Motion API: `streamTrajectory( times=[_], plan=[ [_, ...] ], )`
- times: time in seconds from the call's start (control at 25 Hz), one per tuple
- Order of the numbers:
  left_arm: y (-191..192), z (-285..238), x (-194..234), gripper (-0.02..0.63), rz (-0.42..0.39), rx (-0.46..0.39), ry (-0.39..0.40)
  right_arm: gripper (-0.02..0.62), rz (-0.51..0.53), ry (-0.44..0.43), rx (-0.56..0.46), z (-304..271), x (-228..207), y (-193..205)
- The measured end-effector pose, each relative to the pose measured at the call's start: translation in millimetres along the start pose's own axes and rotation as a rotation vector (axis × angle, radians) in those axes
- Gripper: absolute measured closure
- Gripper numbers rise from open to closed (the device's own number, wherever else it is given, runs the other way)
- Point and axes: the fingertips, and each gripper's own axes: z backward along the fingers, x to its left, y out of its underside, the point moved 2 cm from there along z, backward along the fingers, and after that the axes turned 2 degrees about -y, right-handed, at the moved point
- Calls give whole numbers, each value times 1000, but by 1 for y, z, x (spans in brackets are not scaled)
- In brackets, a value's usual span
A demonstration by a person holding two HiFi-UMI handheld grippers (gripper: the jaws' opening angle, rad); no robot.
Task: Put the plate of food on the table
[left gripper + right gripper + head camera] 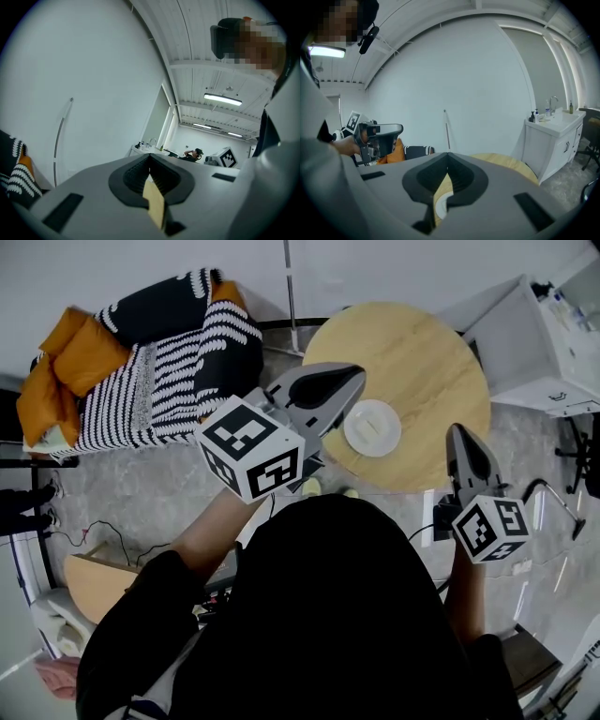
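White round plate [372,427] with a pale bit of food on it is sitting on the round light-wood table [422,352], on the near side of the top, close to the edge and clear of both tools. Nobody's holding it right now!

Over on the person's left, the grey left gripper [354,377] hangs up high, its nose hovering just beside the plate as seen from above, not touching it. Along its own view the left gripper [150,156] has its jaws pressed together at the tips, nothing caught between them, and it's aimed up at a white wall and ceiling lights.

On the other side, the grey right gripper [458,434] points at the table's near rim, to the right of the plate and apart from it. From its own camera the right gripper [448,153] is pinched closed as well and empty; through the slot under the tips you catch a sliver of the plate [441,206] and the wooden tabletop [511,164] beyond.

Round the room: a black-and-white striped blanket [178,362] with orange cushions [66,371] lies well left of the table, and a white cabinet [544,343] stands off to the right, with a sink and bottles on top [555,140]
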Motion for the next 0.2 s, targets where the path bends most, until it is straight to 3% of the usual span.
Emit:
streamTrajectory(
  times=[0.2],
  plan=[
    [-3,2,6,598,-7,-1,-4,588,8,-1,25,-7,2,5]
  ],
)
